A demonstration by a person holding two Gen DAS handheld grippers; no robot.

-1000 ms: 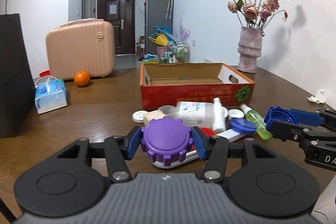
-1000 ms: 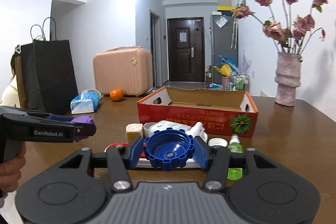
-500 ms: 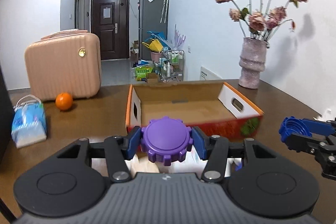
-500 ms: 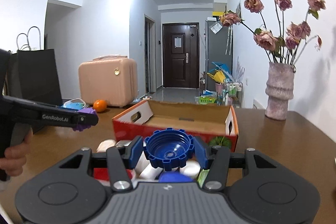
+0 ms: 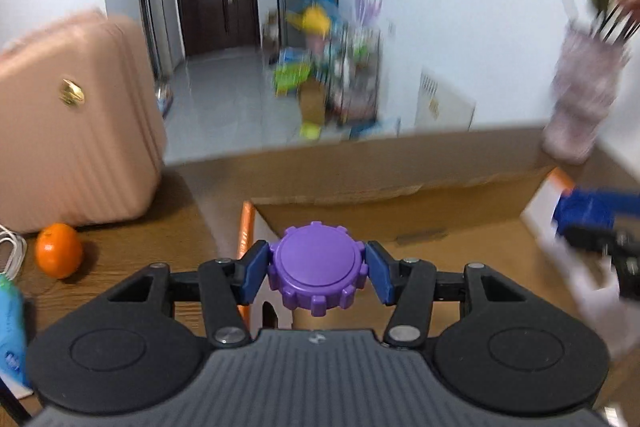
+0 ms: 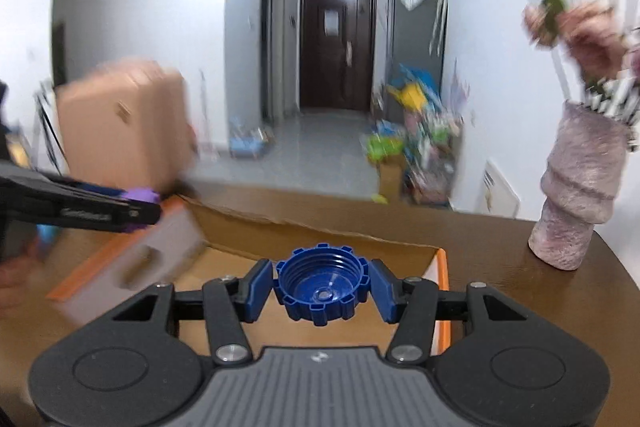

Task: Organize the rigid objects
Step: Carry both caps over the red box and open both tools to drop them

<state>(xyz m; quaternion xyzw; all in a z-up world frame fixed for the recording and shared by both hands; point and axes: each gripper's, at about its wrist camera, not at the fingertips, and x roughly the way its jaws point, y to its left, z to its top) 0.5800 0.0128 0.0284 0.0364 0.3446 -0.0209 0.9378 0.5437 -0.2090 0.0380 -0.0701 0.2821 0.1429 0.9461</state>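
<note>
Purple cap (image 5: 318,269) faces top-up; blue cap (image 6: 321,291) hollow-up (both clamped).

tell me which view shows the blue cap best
The right wrist view: the blue cap sits centred and sharp between the right gripper pads, open side up. The left wrist view shows it only as a blur at the right edge.

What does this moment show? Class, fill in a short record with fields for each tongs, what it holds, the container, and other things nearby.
left tongs: shut on purple cap, closed top facing the camera
right tongs: shut on blue cap, hollow threaded side facing the camera
container: open cardboard box, beneath both caps
nearby on table: orange, vase of flowers
picture quality: blurred
</note>
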